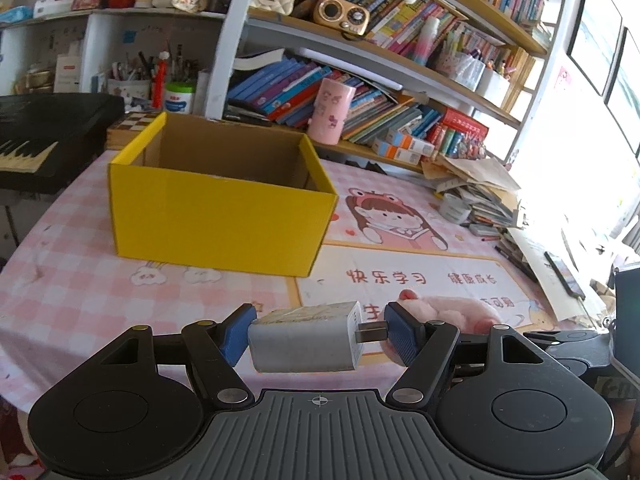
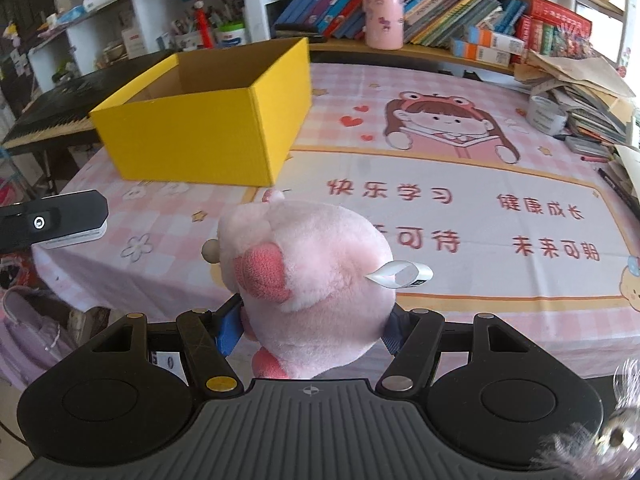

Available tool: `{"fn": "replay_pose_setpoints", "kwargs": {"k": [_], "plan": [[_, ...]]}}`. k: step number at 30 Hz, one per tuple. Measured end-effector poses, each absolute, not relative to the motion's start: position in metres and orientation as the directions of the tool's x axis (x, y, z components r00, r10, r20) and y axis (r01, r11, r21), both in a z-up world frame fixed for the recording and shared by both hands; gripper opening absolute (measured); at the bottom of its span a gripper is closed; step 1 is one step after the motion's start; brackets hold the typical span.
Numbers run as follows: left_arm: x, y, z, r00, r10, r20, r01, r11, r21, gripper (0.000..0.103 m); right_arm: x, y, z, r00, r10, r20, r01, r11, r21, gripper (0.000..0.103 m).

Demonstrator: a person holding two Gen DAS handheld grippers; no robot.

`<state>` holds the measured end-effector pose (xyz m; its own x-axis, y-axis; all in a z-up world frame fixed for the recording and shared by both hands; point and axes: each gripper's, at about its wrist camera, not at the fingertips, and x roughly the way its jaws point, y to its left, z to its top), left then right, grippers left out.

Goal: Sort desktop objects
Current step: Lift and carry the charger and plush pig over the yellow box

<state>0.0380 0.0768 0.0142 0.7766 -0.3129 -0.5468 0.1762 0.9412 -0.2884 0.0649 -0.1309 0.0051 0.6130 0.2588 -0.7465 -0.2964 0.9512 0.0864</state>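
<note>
Box (image 1: 216,216) beyond charger (image 1: 306,338), plush (image 2: 312,276)

The yellow box (image 1: 224,204) stands open-topped on the desk (image 2: 480,184), with bare cloth in front and to its right. Piled papers (image 1: 480,188) and a tape roll (image 2: 546,114) crowd the right edge; a keyboard (image 1: 44,140) flanks the box's left.
</note>
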Motion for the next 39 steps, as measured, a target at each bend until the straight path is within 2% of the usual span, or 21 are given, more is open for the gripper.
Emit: {"fn": "replay_pose_setpoints", "kwargs": {"k": [22,28,39], "plan": [[0.021,0.122,0.012,0.800,-0.229,-0.555,0.081,0.957,-0.279,0.072,0.056,-0.066,0.002,0.564,0.344,-0.751,-0.467,0.883,0.054,0.063],[0.030,0.138,0.023,0.842,-0.186,-0.506,0.039,0.957,-0.287,0.072,0.068,-0.048,0.018,0.579,0.391,-0.715,-0.484,0.871,0.084,0.063],[0.067,0.142,0.051,0.898,-0.157,-0.411,0.043,0.961,-0.274,0.072,0.105,-0.032,0.061,0.647,0.442,-0.621,-0.538,0.842,0.039,0.063]]}}
